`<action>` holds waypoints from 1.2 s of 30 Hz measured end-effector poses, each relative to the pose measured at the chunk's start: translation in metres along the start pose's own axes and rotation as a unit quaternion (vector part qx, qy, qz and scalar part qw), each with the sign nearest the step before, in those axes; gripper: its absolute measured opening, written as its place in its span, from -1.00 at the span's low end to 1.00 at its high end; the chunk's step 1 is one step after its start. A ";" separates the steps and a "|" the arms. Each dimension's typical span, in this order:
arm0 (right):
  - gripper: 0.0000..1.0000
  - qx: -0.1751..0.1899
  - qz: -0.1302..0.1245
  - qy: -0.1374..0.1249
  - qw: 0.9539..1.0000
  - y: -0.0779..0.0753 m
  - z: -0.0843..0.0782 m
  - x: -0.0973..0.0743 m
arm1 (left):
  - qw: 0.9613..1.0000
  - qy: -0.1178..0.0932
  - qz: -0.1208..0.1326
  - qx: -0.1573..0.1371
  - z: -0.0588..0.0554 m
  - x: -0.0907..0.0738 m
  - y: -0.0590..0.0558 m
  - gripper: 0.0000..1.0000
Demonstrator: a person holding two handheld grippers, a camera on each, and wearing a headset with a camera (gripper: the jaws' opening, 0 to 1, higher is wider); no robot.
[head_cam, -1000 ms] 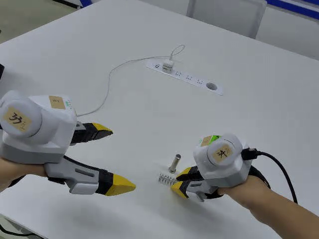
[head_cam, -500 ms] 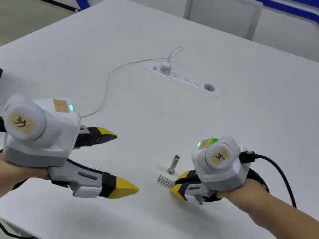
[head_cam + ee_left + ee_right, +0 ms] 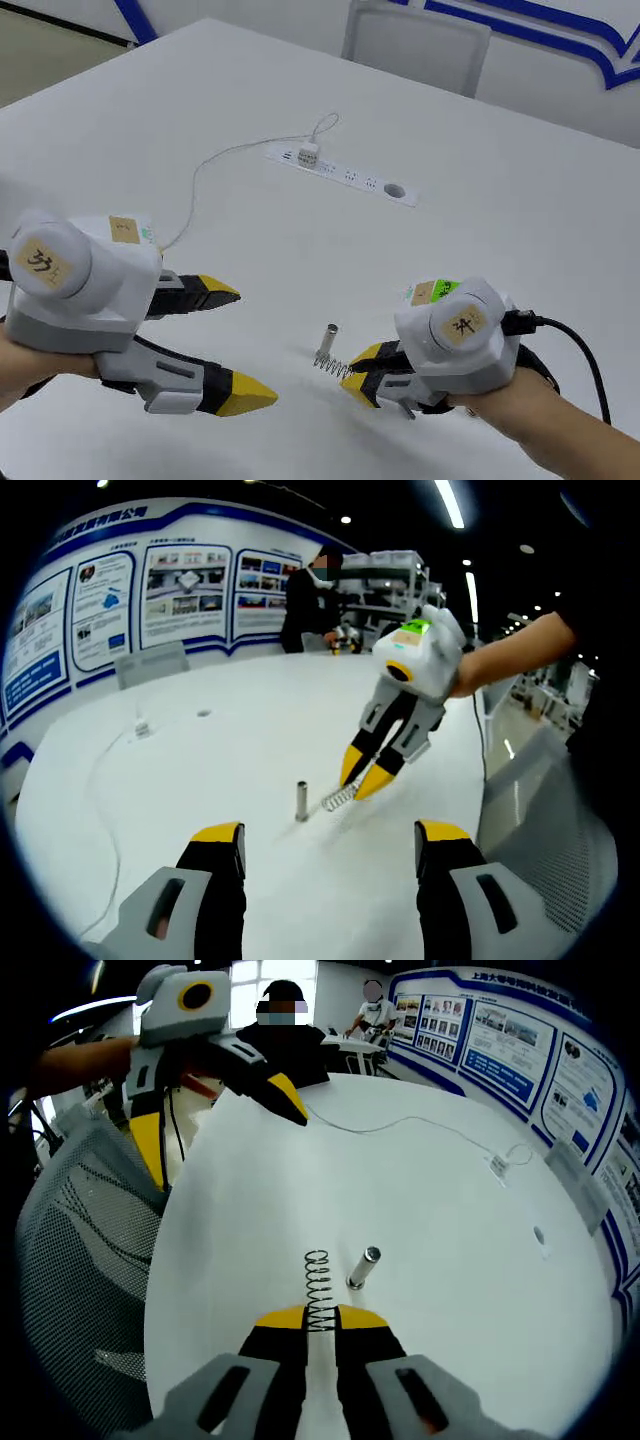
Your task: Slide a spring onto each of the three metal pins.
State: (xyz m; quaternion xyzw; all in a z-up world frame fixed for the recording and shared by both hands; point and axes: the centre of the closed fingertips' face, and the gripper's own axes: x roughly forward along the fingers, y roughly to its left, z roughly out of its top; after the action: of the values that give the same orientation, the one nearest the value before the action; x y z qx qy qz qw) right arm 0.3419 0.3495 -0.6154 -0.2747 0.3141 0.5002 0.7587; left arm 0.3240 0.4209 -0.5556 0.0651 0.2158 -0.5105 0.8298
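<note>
Plainly, the right gripper view shows right tool clamping spring beside pin; left tool spread wide.

r tool grips spring by upright pin; l tool spread.

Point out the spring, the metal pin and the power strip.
spring [image 3: 318,1288]: right gripper view, on its middle coils.
metal pin [image 3: 362,1269]: right gripper view, on mid-shaft.
power strip [image 3: 345,176]: head view, on the middle of its top face.

White table; power strip with plugged cable; chair behind far edge.
</note>
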 end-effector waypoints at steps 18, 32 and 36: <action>-0.81 -0.068 -0.023 -0.035 0.997 0.027 0.024 -0.056 | 0.997 -0.013 -0.055 0.052 0.029 0.020 -0.046 0.08; -0.81 -0.098 -0.018 -0.053 0.994 0.051 0.038 -0.080 | 0.990 -0.012 -0.094 0.107 0.039 0.028 -0.076 -0.36; -0.81 -0.090 -0.018 -0.056 0.994 0.053 0.036 -0.080 | 0.989 -0.009 -0.094 0.115 0.038 0.028 -0.076 -0.50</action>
State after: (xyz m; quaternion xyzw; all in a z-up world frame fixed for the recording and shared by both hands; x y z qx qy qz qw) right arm 0.2752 0.3469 -0.5373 -0.3192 0.2194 0.5272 0.7564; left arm 0.2797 0.3494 -0.5247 0.1350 0.1538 -0.6082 0.7669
